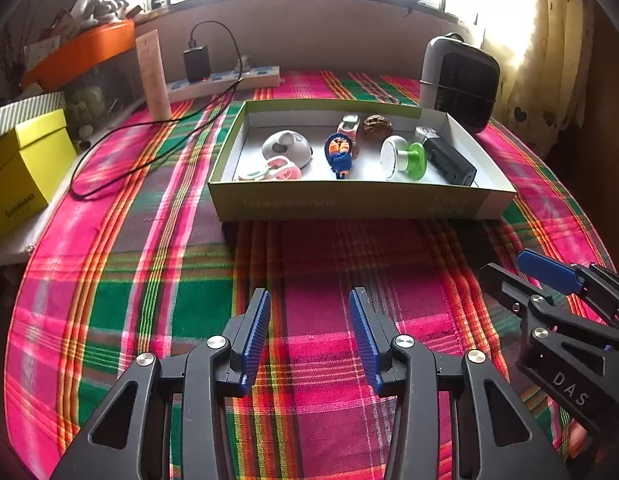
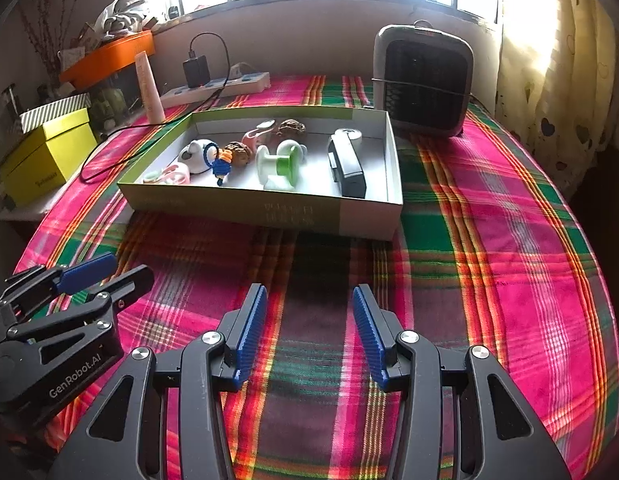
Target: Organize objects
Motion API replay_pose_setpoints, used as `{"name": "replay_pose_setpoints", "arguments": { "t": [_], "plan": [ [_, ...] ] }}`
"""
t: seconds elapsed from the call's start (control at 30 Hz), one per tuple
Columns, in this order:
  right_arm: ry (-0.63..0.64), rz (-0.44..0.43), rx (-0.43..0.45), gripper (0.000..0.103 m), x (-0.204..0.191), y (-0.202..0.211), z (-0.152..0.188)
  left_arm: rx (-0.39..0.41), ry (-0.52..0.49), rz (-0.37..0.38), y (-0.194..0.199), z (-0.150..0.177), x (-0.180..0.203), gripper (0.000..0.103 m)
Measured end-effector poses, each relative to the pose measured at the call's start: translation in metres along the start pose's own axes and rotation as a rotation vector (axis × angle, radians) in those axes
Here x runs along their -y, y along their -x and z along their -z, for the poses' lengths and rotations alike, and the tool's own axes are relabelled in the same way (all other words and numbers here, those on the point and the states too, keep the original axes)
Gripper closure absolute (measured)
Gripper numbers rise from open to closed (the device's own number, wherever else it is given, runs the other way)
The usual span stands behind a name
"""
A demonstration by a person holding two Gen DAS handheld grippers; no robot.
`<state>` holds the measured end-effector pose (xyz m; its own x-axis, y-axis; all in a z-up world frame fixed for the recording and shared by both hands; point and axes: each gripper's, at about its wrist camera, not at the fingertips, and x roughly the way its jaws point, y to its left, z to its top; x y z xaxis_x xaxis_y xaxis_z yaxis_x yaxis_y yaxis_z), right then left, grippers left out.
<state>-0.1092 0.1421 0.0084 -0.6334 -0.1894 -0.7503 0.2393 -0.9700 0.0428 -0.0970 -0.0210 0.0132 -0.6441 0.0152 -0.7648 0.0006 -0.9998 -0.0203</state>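
Observation:
A shallow open box (image 1: 349, 202) (image 2: 269, 212) sits mid-table on the plaid cloth. It holds a grey mouse-like gadget (image 1: 287, 147), a pink and white item (image 1: 275, 170), a blue and orange doll charm (image 1: 339, 154) (image 2: 222, 164), a walnut (image 1: 377, 126) (image 2: 292, 126), a white and green spool (image 1: 403, 157) (image 2: 279, 164) and a black device (image 1: 449, 158) (image 2: 347, 166). My left gripper (image 1: 309, 332) (image 2: 105, 274) is open and empty, low over the cloth in front of the box. My right gripper (image 2: 309, 328) (image 1: 513, 270) is open and empty beside it.
A small heater (image 1: 461, 84) (image 2: 423, 84) stands behind the box at right. A power strip (image 1: 223, 82) with a black charger and cable lies at the back left, with a pink tube (image 1: 153, 76), a yellow box (image 1: 23, 168) and an orange lid (image 1: 81, 54).

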Motion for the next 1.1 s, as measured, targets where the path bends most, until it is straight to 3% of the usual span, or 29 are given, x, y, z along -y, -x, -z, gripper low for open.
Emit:
{"name": "replay_pose_setpoints", "arguments": {
  "t": [0.47,0.57,0.63,0.73,1.1],
  "plan": [
    [0.0,0.059,-0.045,0.057,0.0006,-0.0072,0.0057,-0.012,0.0,-0.034,-0.0037,0.0032,0.0043,0.063],
    [-0.003,0.07,-0.049,0.049,0.0011,-0.0065,0.0071,-0.011,0.004,-0.033,-0.0036,0.0031,0.004,0.063],
    [-0.014,0.067,-0.05,0.047,0.0037,-0.0066,0.0076,-0.011,0.007,-0.038,-0.0035,0.0033,0.0045,0.061],
    [-0.009,0.072,-0.051,0.046,0.0028,-0.0072,0.0075,-0.016,0.023,-0.057,-0.0046,0.0032,0.0018,0.05],
    [-0.008,0.072,-0.051,0.044,0.0032,-0.0074,0.0071,-0.017,0.028,-0.052,-0.0044,0.0038,0.0,0.047]
  ]
}}
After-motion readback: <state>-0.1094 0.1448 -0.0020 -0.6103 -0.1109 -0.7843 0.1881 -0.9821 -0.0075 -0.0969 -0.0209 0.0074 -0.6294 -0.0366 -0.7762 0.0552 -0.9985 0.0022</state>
